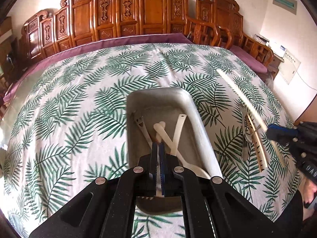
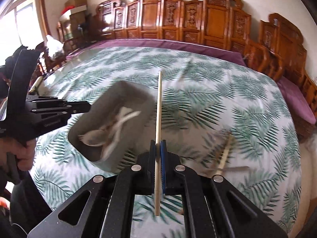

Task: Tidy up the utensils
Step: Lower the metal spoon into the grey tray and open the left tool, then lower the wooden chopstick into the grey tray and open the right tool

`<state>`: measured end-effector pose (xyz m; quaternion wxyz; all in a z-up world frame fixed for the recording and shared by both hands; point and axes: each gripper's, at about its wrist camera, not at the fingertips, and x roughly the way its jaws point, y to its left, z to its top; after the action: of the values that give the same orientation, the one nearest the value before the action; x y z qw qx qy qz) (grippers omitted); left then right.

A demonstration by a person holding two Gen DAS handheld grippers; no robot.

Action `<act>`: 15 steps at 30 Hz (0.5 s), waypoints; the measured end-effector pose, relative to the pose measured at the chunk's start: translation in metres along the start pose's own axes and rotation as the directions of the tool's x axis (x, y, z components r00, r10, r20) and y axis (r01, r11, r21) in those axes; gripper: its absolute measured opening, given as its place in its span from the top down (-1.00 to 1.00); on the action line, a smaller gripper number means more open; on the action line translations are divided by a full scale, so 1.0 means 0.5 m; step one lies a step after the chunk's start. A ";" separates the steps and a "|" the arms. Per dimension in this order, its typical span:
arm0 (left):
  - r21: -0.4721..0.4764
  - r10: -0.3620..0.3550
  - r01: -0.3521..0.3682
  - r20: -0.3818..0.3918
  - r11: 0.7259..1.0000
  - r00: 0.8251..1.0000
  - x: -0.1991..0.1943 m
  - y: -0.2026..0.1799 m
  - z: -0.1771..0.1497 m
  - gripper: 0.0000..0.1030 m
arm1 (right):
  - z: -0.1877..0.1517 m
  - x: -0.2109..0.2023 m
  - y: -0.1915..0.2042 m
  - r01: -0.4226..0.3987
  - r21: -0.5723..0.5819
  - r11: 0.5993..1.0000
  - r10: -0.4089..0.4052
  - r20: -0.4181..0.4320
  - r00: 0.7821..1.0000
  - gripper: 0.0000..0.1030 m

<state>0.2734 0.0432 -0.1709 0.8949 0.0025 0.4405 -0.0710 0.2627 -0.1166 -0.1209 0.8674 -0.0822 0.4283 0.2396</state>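
Note:
A grey metal tray (image 1: 196, 119) lies on the leaf-print cloth; it also shows in the right wrist view (image 2: 142, 103). In it lie a white spoon (image 1: 179, 129), a steel utensil with a smiley face (image 1: 141, 125) and a cream utensil (image 1: 163, 132). My left gripper (image 1: 158, 148) is shut on the cream utensil's handle over the tray. My right gripper (image 2: 158, 146) is shut on a wooden chopstick (image 2: 158, 119), held in the air right of the tray; the chopstick also shows in the left wrist view (image 1: 243, 99). A steel fork (image 1: 244, 134) and more chopsticks (image 1: 257, 146) lie on the cloth at right.
The cloth-covered table (image 1: 79, 99) is ringed by carved wooden chairs (image 1: 138, 10) at the far edge. A purple undercloth (image 1: 128, 39) shows along the back. The right wrist view is blurred by motion.

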 end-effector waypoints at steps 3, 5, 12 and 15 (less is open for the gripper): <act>0.006 0.008 -0.008 0.007 1.000 1.000 -0.015 0.016 -0.009 0.97 | 0.014 0.023 0.042 -0.019 -0.020 1.000 0.018 -0.013 1.000 0.89; 0.005 0.010 -0.010 0.011 1.000 1.000 -0.026 0.030 -0.017 0.97 | 0.021 0.039 0.066 -0.030 -0.031 0.999 0.029 -0.026 0.999 0.89; -0.007 0.022 -0.022 0.038 1.000 0.999 -0.061 0.076 -0.032 0.97 | 0.040 0.096 0.119 -0.044 -0.041 0.998 0.041 -0.073 0.996 0.89; -0.026 0.022 -0.021 0.044 0.999 0.999 -0.066 0.099 -0.039 0.97 | 0.046 0.117 0.135 -0.044 -0.049 0.998 0.039 -0.087 0.995 0.89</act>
<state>0.2444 0.0974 -0.1598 0.9051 -0.0057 0.4215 -0.0556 0.2761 -0.0296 -0.1481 0.8406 -0.1057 0.4607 0.2646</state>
